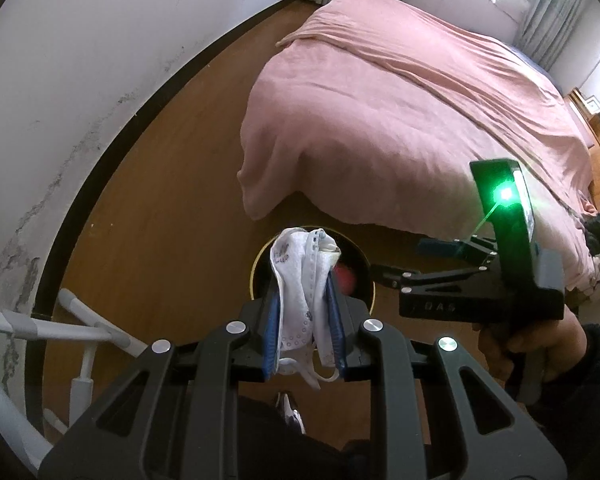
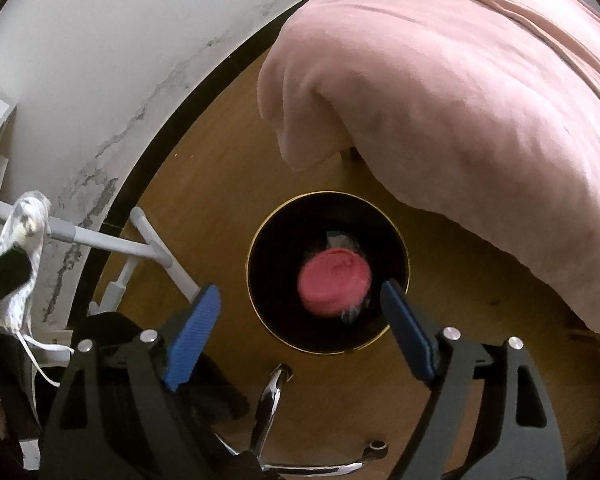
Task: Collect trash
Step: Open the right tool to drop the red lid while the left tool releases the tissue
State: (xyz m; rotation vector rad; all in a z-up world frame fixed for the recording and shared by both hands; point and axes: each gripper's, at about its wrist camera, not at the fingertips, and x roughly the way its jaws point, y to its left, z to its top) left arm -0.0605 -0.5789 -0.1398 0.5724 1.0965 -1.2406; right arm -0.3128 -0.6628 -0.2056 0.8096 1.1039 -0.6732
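My left hand-held gripper (image 1: 304,320) is clenched on a crumpled white face mask (image 1: 304,276), low centre of its view, above the black trash bin (image 2: 396,240) on the wood floor (image 2: 204,184). My right hand-held gripper (image 2: 300,320) stands released over the bin, nothing between its blue pads (image 2: 198,320). A red-lidded container (image 2: 334,282) lies inside. Pink bedding (image 2: 460,100) fills upper right.

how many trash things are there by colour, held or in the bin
white: 1, the face mask clamped in the left tongs
pink-red: 1, the round lid inside the black bin
total: 2
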